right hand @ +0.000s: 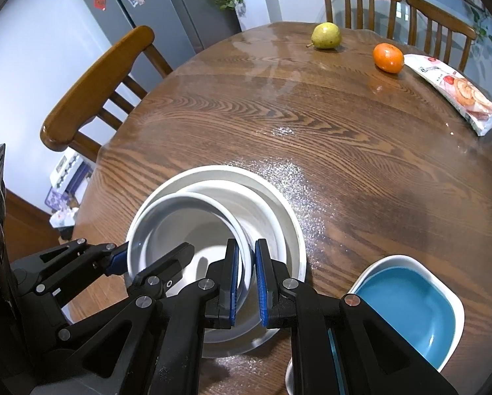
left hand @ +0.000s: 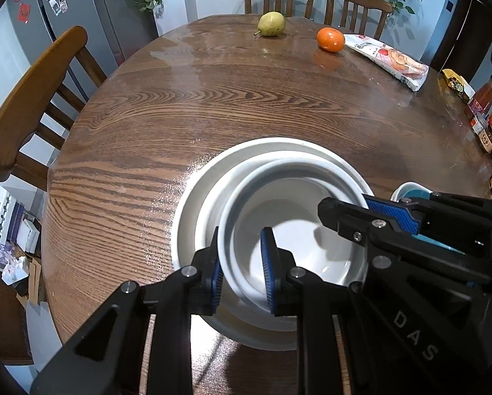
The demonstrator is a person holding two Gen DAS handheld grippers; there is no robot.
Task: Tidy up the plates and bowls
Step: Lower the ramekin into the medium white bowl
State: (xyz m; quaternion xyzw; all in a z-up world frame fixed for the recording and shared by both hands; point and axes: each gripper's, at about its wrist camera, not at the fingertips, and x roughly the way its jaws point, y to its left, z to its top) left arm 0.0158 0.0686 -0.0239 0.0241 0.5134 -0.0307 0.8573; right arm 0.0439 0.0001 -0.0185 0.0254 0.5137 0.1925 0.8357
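Clamping opposite sides of one rim, both tools are seen on the smaller round white ceramic bowl (left hand: 288, 230), which is nested, slightly tilted, inside the larger round white ceramic bowl (left hand: 193, 204) on the round dark-grained wooden table (left hand: 246, 98). The left gripper (left hand: 241, 268) is closed narrowly on the smaller bowl's near-left wall, one blue pad outside and one inside. The right gripper (right hand: 246, 279) is pinched tighter on the same bowl's right wall. Just to the right of the nested bowls, a squarish white dish with a blue inside (right hand: 407, 299) is noted, partly hidden behind the right tool. Well beyond the bowls, near the table's far edge, a yellow-green pear (left hand: 271, 23) lies, with a round orange tangerine (left hand: 330, 39) to its right, and a white printed snack packet (left hand: 390, 61) just beside the fruit.
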